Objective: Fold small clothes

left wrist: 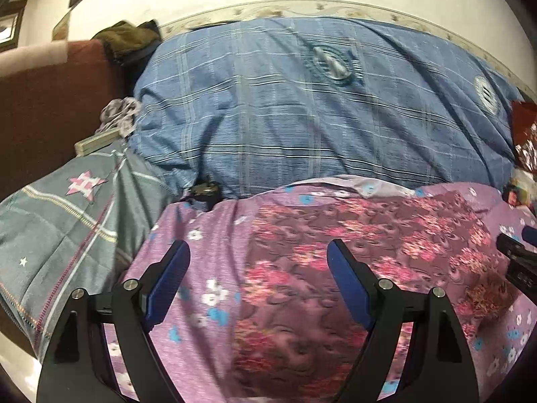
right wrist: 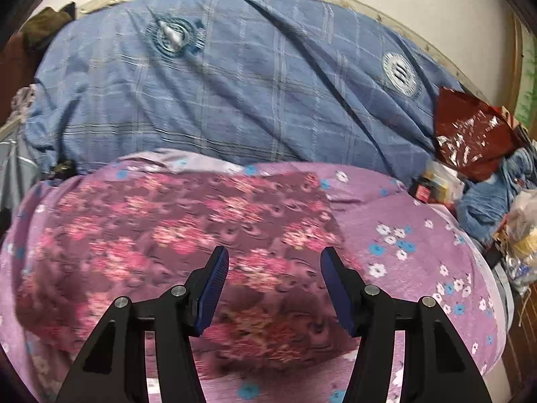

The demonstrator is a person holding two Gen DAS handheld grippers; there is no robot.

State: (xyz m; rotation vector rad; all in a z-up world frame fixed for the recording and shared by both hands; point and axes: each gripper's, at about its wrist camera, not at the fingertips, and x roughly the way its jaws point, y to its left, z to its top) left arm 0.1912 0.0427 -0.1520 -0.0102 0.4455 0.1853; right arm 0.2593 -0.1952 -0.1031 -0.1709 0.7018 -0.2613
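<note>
Left wrist view: left hand-held gripper [left wrist: 258, 255] hanging with jaws wide apart, nothing between them, over the maroon floral garment [left wrist: 352, 245] lying flat on the lilac flowered bedsheet [left wrist: 188, 231]. Right wrist view: right hand-held gripper [right wrist: 275, 262] also apart and empty above that same cloth [right wrist: 174, 228], blue plaid duvet [right wrist: 235, 84] behind. Looks laid out, maybe partly folded; probably more folds left, hard to call through the blur.

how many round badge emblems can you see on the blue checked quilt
2. One round emblem sits on the upper left of the blue checked quilt, creased by a fold; the other emblem lies toward its right edge, near the red foil bag. Folds may hide more.
</note>
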